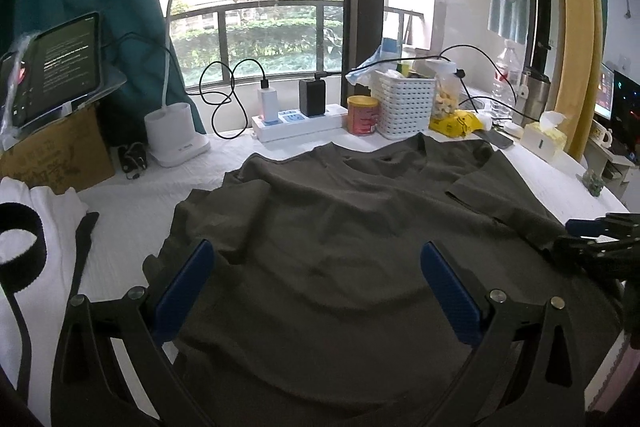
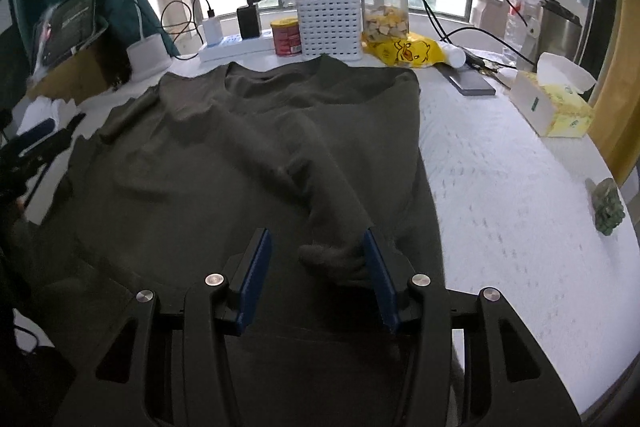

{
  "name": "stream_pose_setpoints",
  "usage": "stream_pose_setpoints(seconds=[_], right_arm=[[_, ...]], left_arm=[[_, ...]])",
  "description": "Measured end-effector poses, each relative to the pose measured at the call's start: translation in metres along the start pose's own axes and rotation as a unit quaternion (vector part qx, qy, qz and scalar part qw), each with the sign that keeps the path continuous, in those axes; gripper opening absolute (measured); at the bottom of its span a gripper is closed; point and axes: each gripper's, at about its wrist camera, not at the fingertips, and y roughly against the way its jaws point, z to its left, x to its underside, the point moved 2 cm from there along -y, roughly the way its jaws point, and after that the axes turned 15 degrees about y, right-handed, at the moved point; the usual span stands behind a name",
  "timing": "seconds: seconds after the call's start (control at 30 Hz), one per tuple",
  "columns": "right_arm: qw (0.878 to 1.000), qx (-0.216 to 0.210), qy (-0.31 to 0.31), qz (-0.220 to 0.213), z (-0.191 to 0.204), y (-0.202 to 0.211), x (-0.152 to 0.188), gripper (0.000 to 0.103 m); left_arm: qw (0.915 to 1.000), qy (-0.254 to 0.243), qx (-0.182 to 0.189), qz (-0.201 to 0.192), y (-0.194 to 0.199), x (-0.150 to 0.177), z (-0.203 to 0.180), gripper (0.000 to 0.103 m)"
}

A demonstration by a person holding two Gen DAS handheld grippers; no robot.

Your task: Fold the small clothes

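The dark olive shirt (image 1: 340, 227) is lying spread on the white-covered counter (image 2: 520, 187), collar toward the window and hem nearest the tools. Its right side is already lying doubled inward, forming a straight edge, with a rumpled ridge running down the middle.

The left tool (image 1: 316, 267) is hovering over the shirt's lower left portion with its jaws standing wide apart and no cloth between them; this suggests it is positioned to take the opposite side.

The right tool (image 2: 316, 255) is sitting low over the hem, jaws partly parted. A bunched fold of the shirt is lying between them, touching the right-hand pad (image 2: 378, 267) but clear of the other, so nothing is being pinched.

White clothing (image 1: 36, 227) is waiting at the counter's left, apart. A basket (image 2: 330, 23) and tissue box (image 2: 548, 107) are bordering the work area.
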Motion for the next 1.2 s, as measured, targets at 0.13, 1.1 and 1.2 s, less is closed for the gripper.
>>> stream_pose_setpoints(seconds=[0.13, 1.1, 1.2], right_arm=[[0.999, -0.011, -0.003, 0.03, 0.003, -0.019, 0.008, 0.051], [0.999, -0.015, 0.01, -0.027, 0.029, -0.01, -0.047, 0.058], [1.0, -0.01, 0.005, -0.027, 0.027, -0.012, -0.052, 0.058]], left_arm=[[1.0, 0.0, -0.006, 0.002, 0.004, 0.002, 0.006, 0.102], [0.994, 0.062, -0.065, 0.063, -0.041, -0.021, 0.125, 0.086], [0.9927, 0.065, -0.059, 0.084, -0.056, -0.025, 0.133, 0.068]])
